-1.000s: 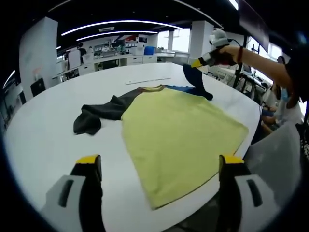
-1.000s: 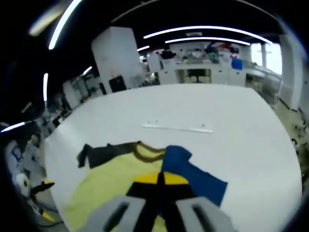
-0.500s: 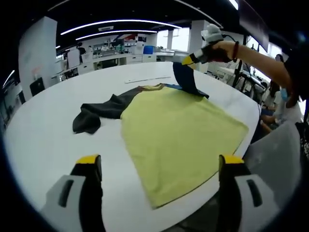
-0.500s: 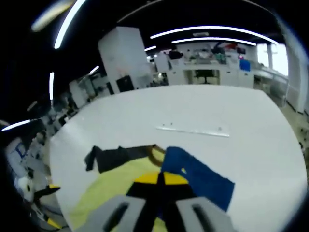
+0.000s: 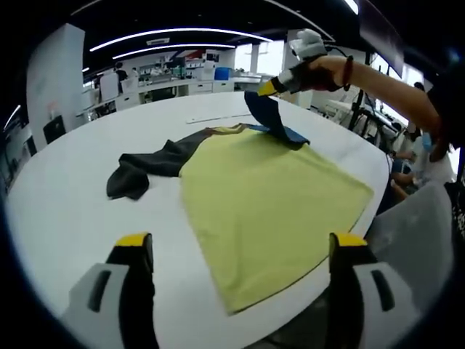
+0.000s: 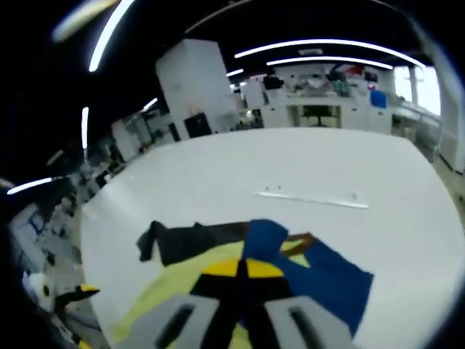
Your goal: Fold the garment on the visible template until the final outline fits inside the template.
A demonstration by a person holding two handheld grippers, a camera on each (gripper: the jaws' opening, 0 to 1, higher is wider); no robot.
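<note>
My left gripper [image 5: 236, 251] hangs at the near edge of the white table [image 5: 65, 196], jaws wide apart and holding nothing; on the left the shirt's dark sleeve [image 5: 142, 167] lies crumpled, and its yellow body [image 5: 269, 207] spreads flat across the middle; to the far right my right gripper [image 5: 267, 88] is clamped on the blue sleeve [image 5: 272, 120], lifted off the table. I judge this the sleeve-folding step; next I should carry the blue sleeve leftward over the yellow body and lay it flat. I cannot make out a template.
</note>
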